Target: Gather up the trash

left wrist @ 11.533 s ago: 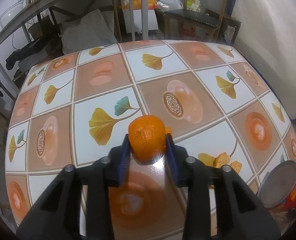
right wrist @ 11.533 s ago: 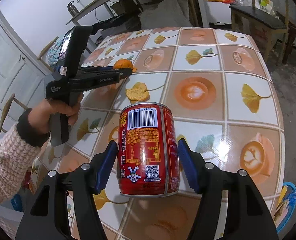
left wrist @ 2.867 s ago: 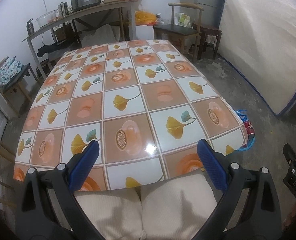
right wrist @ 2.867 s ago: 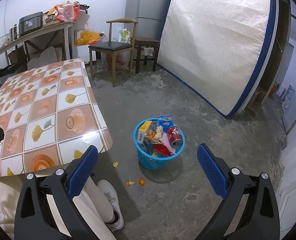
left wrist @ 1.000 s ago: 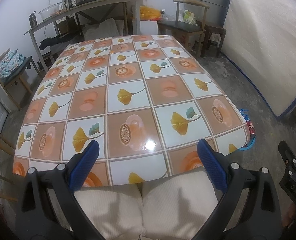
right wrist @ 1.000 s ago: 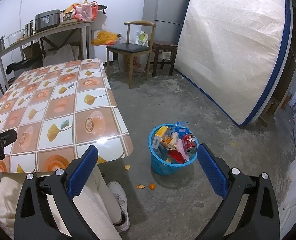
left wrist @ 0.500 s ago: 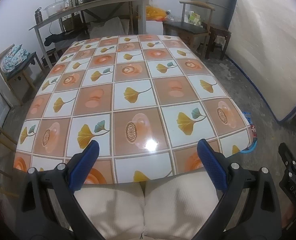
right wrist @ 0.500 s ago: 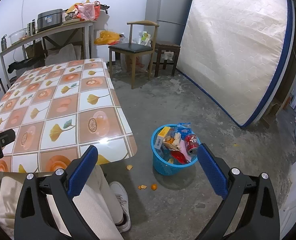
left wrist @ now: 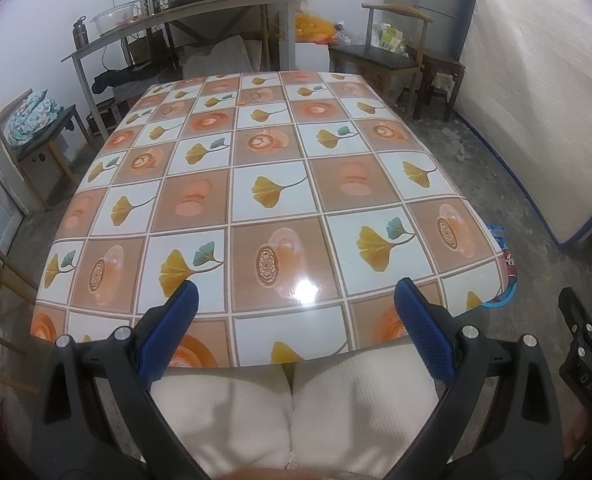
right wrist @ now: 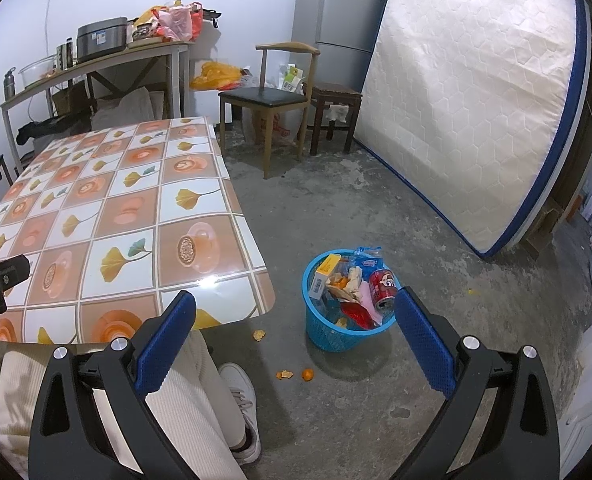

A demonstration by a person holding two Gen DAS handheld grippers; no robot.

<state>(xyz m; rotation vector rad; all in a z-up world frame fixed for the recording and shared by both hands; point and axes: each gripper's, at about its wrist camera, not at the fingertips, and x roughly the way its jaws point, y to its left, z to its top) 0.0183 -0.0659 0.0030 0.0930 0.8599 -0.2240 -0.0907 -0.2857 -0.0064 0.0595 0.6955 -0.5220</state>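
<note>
A blue plastic basket (right wrist: 327,334) stands on the concrete floor to the right of the table, holding a red can (right wrist: 383,289), a yellow box and wrappers. A few orange peel bits (right wrist: 284,374) and a small orange piece (right wrist: 307,374) lie on the floor in front of it. My right gripper (right wrist: 294,338) is open and empty, held high above the floor. My left gripper (left wrist: 294,330) is open and empty, above the person's lap at the near edge of the patterned table (left wrist: 268,196). A tiny orange scrap (left wrist: 240,102) lies near the table's far end.
The seated person's cream-trousered legs (left wrist: 292,412) and a white shoe (right wrist: 242,408) are below the grippers. A wooden chair (right wrist: 274,96), a stool, a fridge (right wrist: 337,20) and a leaning mattress (right wrist: 471,92) stand to the right. A cluttered side table (left wrist: 184,20) is behind.
Both views have shifted slightly, as the grippers drifted a little to the left and up. Both grippers stay open and empty.
</note>
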